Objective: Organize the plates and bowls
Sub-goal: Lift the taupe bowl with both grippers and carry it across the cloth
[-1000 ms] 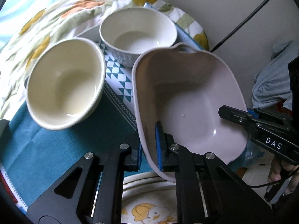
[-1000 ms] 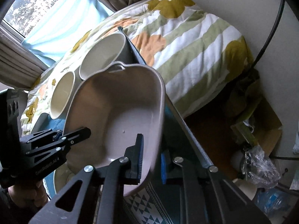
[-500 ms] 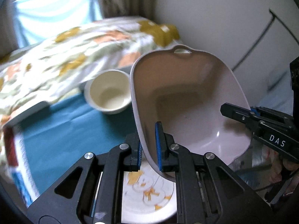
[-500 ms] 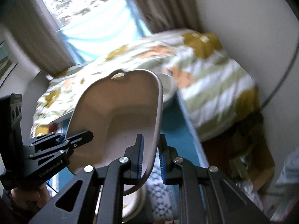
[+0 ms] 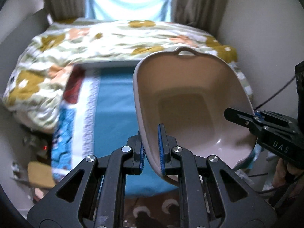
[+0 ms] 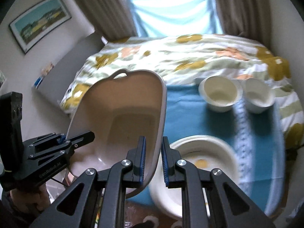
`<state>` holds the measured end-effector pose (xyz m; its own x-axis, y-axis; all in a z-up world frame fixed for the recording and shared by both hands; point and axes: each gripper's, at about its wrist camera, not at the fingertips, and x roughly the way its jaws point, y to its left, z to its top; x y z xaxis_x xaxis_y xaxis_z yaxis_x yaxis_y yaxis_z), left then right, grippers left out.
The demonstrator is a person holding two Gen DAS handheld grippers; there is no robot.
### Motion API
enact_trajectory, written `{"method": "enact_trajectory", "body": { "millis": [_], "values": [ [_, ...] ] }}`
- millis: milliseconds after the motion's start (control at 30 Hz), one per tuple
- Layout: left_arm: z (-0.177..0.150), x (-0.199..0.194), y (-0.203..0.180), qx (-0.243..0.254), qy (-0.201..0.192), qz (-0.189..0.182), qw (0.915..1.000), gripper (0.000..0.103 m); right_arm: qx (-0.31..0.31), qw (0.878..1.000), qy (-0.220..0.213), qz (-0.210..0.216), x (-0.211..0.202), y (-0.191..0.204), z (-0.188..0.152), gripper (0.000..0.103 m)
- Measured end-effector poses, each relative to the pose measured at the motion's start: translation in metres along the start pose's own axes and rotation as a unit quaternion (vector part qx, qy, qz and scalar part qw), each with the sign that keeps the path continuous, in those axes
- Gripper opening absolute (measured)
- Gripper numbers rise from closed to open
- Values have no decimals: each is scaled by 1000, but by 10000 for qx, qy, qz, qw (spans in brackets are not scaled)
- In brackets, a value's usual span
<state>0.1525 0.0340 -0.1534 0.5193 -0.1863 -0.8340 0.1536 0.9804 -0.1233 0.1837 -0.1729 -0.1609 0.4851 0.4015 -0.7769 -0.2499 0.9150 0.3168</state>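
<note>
A beige rectangular dish (image 5: 191, 102) with a small loop handle is held in the air between both grippers. My left gripper (image 5: 152, 148) is shut on its left rim. My right gripper (image 6: 153, 160) is shut on its right rim; it also shows at the right of the left wrist view (image 5: 256, 117). The dish (image 6: 125, 117) hangs above the left side of the blue cloth (image 6: 186, 114). Two cream bowls (image 6: 220, 93) (image 6: 258, 95) stand side by side at the cloth's far right. A white plate (image 6: 201, 152) with a yellow print lies below my right gripper.
The blue cloth (image 5: 114, 117) covers a low table against a bed with a flowered quilt (image 5: 106, 38). A patterned brown rug (image 5: 152, 209) lies below. Curtains and a window are behind the bed. A wall stands close on the right (image 5: 269, 38).
Both grippers have lifted the dish up and back from the bowls and swung it left. The bowls and plate have left the left wrist view; the view now faces the window.
</note>
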Motion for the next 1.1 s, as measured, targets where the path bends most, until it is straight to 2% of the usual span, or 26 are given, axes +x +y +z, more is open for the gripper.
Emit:
{"method": "enact_trajectory", "body": {
  "millis": [200,433,767,1100],
  "values": [
    [-34,31,86,-240,271,24,9993,10,-127,9992,380,15,76,54,-24,15],
    [-56,79,131,-173,517,36,9985,10,24,9984,549,-166,138,82,-47,15],
    [-63,109,150,-28,682,-115,9976,10,44,9979,513,-404,165,93,-50,15],
    [-63,114,146,25,690,-101,9976,12,256,9978,531,-304,167,87,-53,15]
  ]
}}
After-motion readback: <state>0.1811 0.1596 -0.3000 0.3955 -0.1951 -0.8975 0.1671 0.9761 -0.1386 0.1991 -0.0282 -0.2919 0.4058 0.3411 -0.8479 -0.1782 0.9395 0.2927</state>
